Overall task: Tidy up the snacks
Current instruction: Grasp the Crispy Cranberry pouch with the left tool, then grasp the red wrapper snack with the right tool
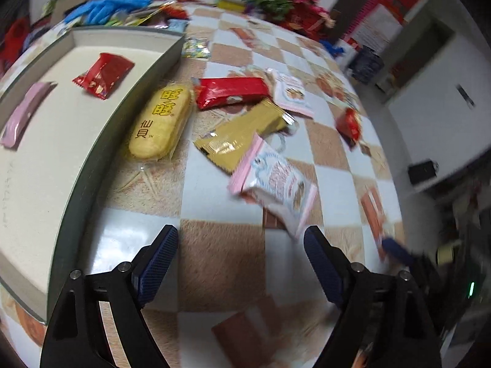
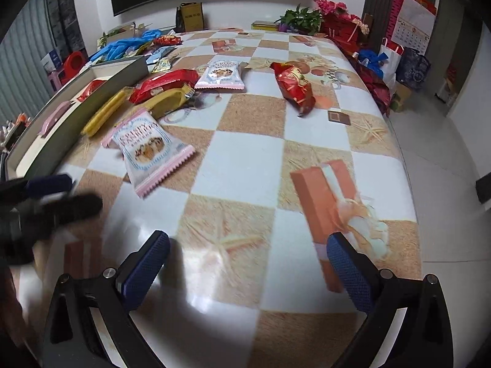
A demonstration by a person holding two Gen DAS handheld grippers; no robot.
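A shallow grey box (image 1: 101, 128) lies at the left, holding a red packet (image 1: 102, 75) and a pink bar (image 1: 23, 115). Beside it on the table lie a yellow rice-cracker pack (image 1: 159, 122), a long red pack (image 1: 230, 92), a gold pack (image 1: 242, 136) and a pink-and-white cookie bag (image 1: 273, 181). My left gripper (image 1: 242, 263) is open and empty, just short of the cookie bag. My right gripper (image 2: 248, 266) is open and empty over bare tablecloth. The cookie bag (image 2: 147, 150) also shows in the right wrist view, and the left gripper (image 2: 49, 193) shows blurred at the left edge.
A second pink cookie bag (image 2: 221, 75) and a red snack bag (image 2: 294, 87) lie farther back. Blue gloves (image 2: 122, 46), more packets and flowers (image 2: 322, 15) crowd the far edge. The table's right edge (image 2: 408, 165) drops to the floor.
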